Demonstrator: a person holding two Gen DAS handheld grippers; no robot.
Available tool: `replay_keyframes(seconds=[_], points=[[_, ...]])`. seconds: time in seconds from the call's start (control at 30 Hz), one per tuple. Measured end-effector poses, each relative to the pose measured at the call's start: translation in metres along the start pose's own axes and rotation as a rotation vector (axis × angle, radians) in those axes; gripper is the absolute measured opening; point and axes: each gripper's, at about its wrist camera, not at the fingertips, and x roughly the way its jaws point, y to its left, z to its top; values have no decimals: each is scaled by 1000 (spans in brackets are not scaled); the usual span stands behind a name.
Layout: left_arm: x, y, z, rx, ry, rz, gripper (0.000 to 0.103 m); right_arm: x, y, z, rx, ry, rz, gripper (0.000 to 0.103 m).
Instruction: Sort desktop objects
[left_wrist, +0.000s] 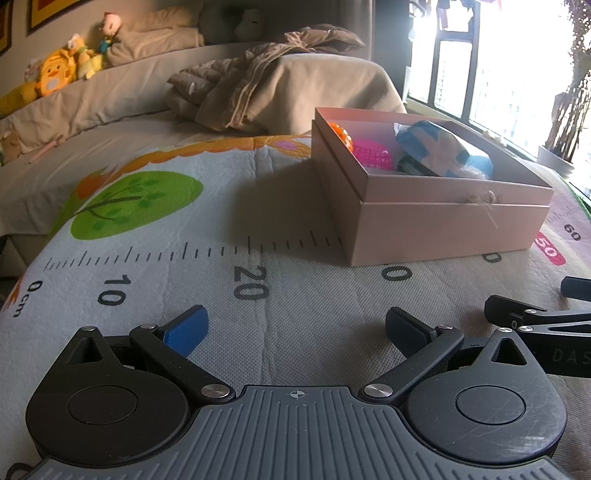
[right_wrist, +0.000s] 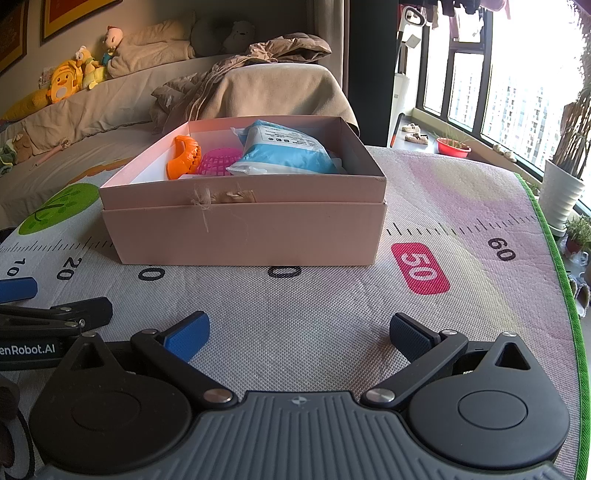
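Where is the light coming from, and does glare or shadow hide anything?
Left wrist view: window blown out white, box casting a shadow leftward on the mat. Right wrist view: window bright yet readable, box contents clear, edges bent by fisheye.

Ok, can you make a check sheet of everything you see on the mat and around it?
Surface: ruler-print play mat, bare near the grippers.
Job's things: pink box open, holding orange toy, pink mesh ball, blue packet.
Clutter: nothing seen on the mat.
Grippers: left gripper open, empty; right gripper open, empty.
Cables: nothing seen.
Surroundings: sofa with plush toys, jacket, window, potted plants.
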Motion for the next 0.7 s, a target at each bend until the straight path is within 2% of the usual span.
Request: replay_keyframes(seconds=[0.7], points=[[-1, 4, 4, 17, 36, -20, 103, 0, 0, 0, 0, 0, 0, 103]])
